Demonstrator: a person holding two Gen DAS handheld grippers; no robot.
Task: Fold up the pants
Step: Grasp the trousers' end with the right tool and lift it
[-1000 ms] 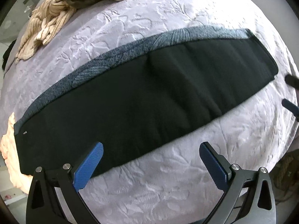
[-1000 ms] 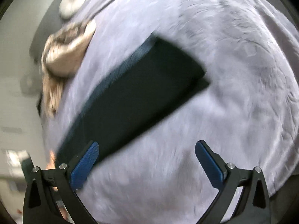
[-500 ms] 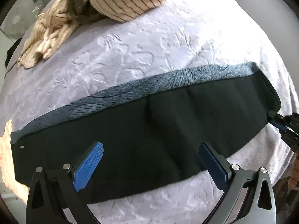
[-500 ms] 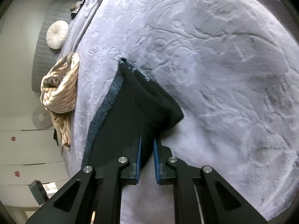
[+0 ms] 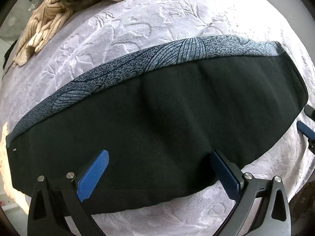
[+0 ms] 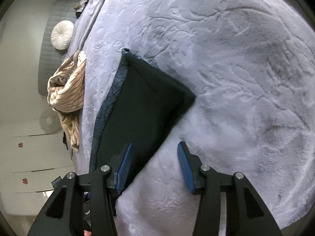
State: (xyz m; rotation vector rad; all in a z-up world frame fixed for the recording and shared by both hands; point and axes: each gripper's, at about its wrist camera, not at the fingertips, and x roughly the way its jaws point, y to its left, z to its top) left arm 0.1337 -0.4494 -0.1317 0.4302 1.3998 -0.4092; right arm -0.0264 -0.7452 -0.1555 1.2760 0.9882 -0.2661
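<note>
On the bed (image 5: 177,15) the pants (image 5: 157,122) lie halved lengthwise; left claw (image 5: 159,169) and right claw (image 6: 153,165) hover agape, gripping nothing; next, I judge, pinch an end for the crosswise fold.

The right gripper (image 6: 155,165) has its jaws spread apart just above the lavender bed (image 6: 246,98), gripping nothing. The black pants (image 6: 141,106) lie flat as a long strip, with their near edge running under the left blue pad (image 6: 123,171). A striped beige cloth (image 6: 68,90) is bunched up off to the left, and a round white cushion (image 6: 62,34) sits further back.
</note>
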